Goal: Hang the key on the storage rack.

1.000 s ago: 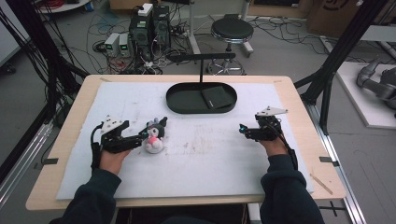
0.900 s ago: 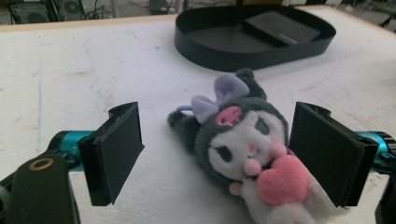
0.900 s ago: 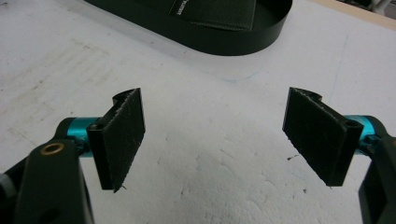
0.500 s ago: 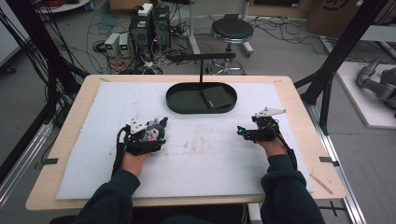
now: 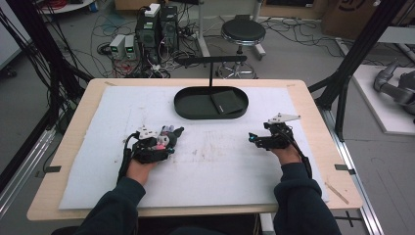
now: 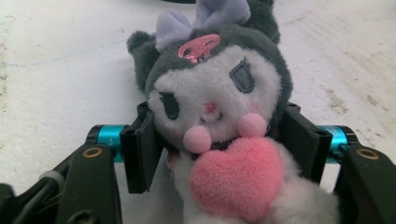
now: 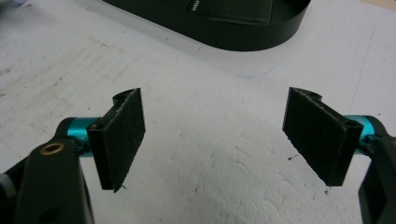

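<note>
White mat [image 5: 220, 166]: left tongs [image 6: 219, 140] clamp plush toy [image 6: 219, 98]; right tongs [image 7: 215, 135] spread apart.

Grey floor w/ tangled cables [image 5: 293, 27], round black stool [image 5: 243, 32], PC towers [image 5: 157, 24] behind wooden table [image 5: 83, 105]; black frame posts [image 5: 359, 46] at sides.

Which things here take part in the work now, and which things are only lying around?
In the job:
- left gripper, jaws against the plush toy
- black tray, a likely target

Lying about:
- right gripper, open
- stool
- computers, cables on the floor
</note>
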`<state>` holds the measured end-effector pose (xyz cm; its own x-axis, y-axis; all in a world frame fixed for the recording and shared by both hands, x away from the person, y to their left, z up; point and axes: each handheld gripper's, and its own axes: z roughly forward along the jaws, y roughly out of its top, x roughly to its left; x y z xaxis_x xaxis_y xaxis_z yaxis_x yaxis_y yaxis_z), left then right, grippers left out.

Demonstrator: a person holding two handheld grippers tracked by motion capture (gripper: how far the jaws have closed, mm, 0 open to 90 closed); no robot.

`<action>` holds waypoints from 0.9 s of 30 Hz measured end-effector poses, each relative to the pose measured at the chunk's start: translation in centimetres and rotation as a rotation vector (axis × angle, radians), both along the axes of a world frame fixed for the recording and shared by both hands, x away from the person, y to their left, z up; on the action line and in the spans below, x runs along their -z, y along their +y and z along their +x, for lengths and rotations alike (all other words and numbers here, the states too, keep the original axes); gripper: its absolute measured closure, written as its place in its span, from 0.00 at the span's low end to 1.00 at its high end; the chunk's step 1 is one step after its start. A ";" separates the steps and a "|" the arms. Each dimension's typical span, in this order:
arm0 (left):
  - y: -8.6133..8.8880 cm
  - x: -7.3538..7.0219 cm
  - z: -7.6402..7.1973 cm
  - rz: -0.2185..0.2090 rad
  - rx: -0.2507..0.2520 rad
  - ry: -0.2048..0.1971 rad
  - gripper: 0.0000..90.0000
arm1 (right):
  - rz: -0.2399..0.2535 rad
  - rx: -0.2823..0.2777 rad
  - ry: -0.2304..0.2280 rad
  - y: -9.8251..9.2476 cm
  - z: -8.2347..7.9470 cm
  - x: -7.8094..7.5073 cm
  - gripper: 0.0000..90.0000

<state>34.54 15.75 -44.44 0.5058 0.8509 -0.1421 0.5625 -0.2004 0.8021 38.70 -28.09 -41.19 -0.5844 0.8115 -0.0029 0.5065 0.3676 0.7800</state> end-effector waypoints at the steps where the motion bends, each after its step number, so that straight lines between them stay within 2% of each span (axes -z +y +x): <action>1: 0.4 -0.2 0.0 -0.028 0.014 0.004 0.42 | 0.001 0.001 0.000 0.0 0.0 0.0 0.24; 3: 1.2 -0.7 0.0 -0.095 0.037 -0.010 0.43 | 0.006 0.002 0.003 -0.1 0.0 0.0 0.24; 5: 2.2 -1.5 0.0 -0.192 0.091 -0.027 0.43 | 0.009 0.002 -0.002 -0.2 0.1 0.0 0.24; 9: 3.2 -3.1 -0.1 -0.292 0.186 -0.080 0.43 | 0.032 0.007 -0.003 -0.4 0.1 -0.1 0.24; 12: 3.6 -4.2 0.0 -0.292 0.216 -0.102 0.43 | 0.046 0.010 -0.005 -0.7 0.2 -0.1 0.24; 18: 3.8 -7.2 1.0 -0.291 0.217 -0.143 0.43 | 0.061 0.007 -0.013 -0.7 0.2 -0.2 0.24; 23: 3.6 -9.7 2.8 -0.268 0.202 -0.163 0.43 | 0.087 0.010 -0.020 -0.9 0.1 -0.4 0.24; 27: 3.4 -11.4 4.6 -0.269 0.171 -0.179 0.43 | 0.096 0.007 -0.029 -0.9 0.1 -0.5 0.24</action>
